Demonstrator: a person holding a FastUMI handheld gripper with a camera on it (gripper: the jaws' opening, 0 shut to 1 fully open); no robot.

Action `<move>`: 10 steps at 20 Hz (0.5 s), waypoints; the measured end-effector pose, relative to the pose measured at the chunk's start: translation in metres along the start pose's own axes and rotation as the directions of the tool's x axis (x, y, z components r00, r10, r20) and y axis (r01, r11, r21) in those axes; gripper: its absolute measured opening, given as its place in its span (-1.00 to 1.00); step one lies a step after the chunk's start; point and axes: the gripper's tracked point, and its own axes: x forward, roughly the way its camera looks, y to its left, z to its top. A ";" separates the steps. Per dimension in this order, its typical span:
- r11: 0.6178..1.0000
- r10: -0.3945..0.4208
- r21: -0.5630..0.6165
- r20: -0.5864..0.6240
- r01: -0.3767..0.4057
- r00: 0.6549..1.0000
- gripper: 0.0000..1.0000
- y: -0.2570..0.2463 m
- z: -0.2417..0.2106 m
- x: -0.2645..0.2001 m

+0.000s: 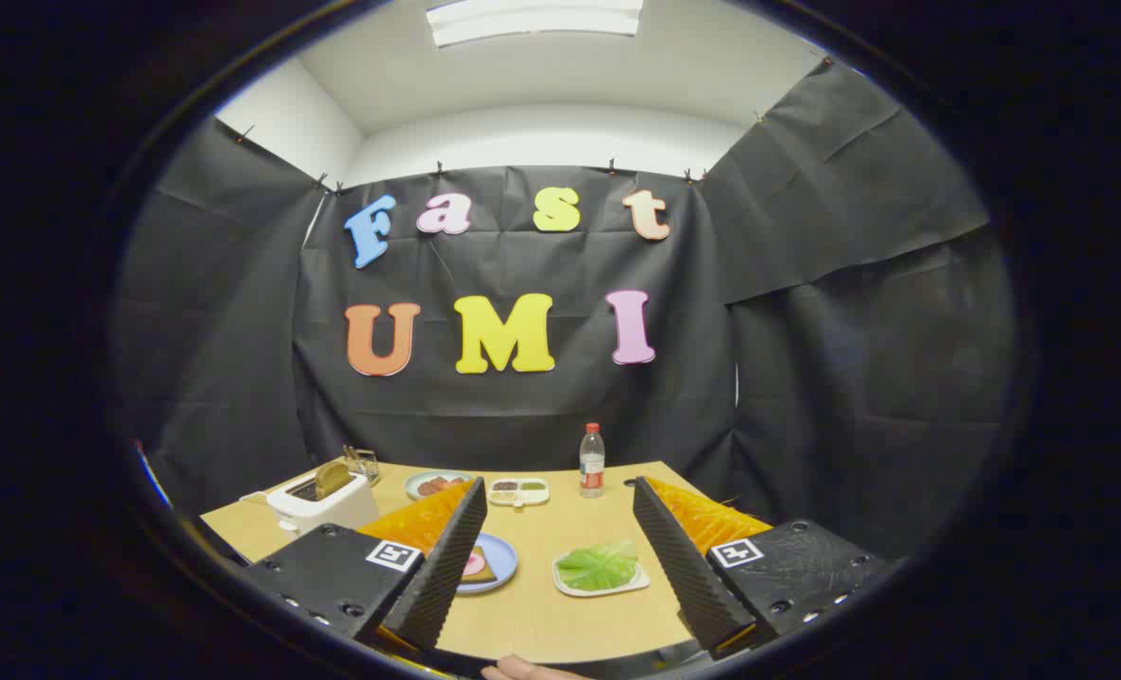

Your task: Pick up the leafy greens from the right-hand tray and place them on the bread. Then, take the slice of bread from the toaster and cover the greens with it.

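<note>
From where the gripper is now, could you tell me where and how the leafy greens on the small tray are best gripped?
The gripper is open and held above the table, with the leafy greens lying flat on their white tray between its fingers. I would come straight down from above and pinch the raised, crinkled middle of the leaf, since its edges lie flat against the tray and probably offer no purchase.

Between the spread fingers of the one gripper (553, 562), which grips nothing, lie one bunch of leafy greens (599, 566) on one white tray (564, 585) and one blue plate (501, 559). Beyond the fingers stand one toaster (319, 501), one bottle (592, 461), one divided dish (518, 491) and one green plate (416, 484).
</note>
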 end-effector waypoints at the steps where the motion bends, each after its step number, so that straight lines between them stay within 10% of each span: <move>1: 1.000 0.001 -0.003 0.007 -0.001 1.000 0.90 0.000 0.004 0.001; 10: 0.998 0.015 0.060 -0.014 -0.014 1.000 0.91 -0.015 0.001 0.018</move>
